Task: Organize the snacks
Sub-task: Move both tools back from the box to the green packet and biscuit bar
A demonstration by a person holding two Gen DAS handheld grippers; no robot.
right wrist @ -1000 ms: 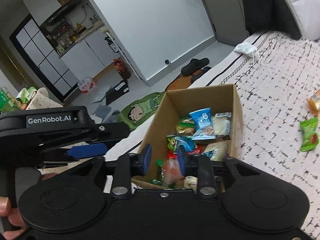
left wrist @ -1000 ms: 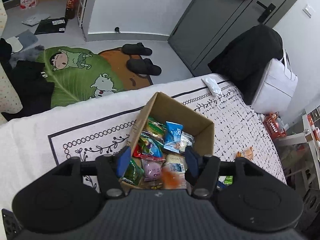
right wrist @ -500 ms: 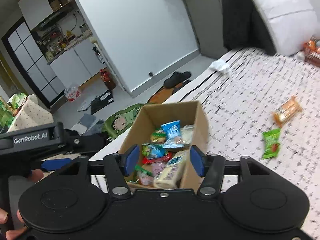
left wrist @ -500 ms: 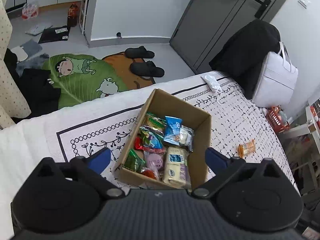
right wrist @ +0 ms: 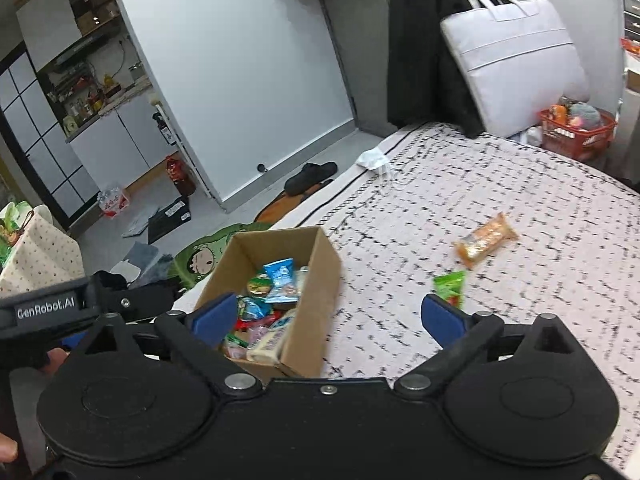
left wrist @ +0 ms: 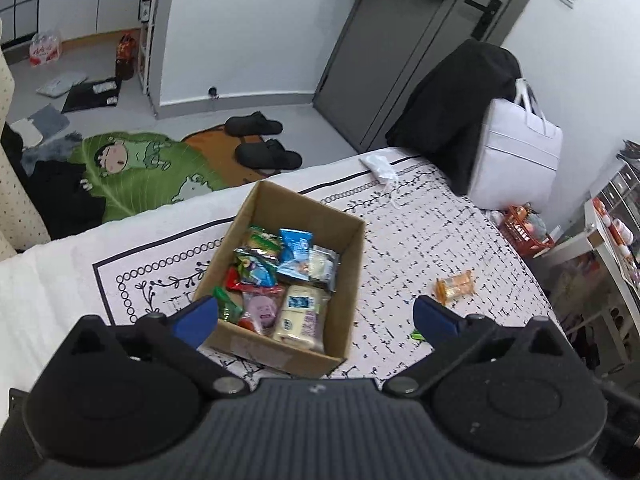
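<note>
Bed (left wrist: 440, 232) filled most of both views, covered by a white spread with black dashes and a looped border. Off its far edge lay the floor with a green cartoon rug (left wrist: 140, 168) and a pair of black slippers (left wrist: 260, 140). A white bag (right wrist: 516, 60) leaned against a black garment (left wrist: 452, 108) at the far corner of the bed, a red basket (right wrist: 576, 132) beside it.

Cardboard box (left wrist: 352, 264) sat open on the spread near the border. It held a jumble of snack packets: a blue packet (left wrist: 294, 252) toward the far side, a pale cream packet (left wrist: 300, 316) at the near side, with green, red and purple wrappers between them.

Two snacks lay loose on the spread, apart from the box on its right: an orange packet (right wrist: 484, 240) farther off and a green packet (right wrist: 450, 286) nearer. A crumpled white face mask (right wrist: 372, 158) lay by the far edge of the bed.

Left gripper (left wrist: 316, 320) was above the near end of the box, jaws spread as wide as they go, nothing gripped. Right gripper (right wrist: 328, 318) was over the box's near right corner, jaws opening and almost fully wide, nothing between the blue pads. The left gripper's body showed at the left edge of the right wrist view, with a hand (right wrist: 56, 358) partly visible behind it.
</note>
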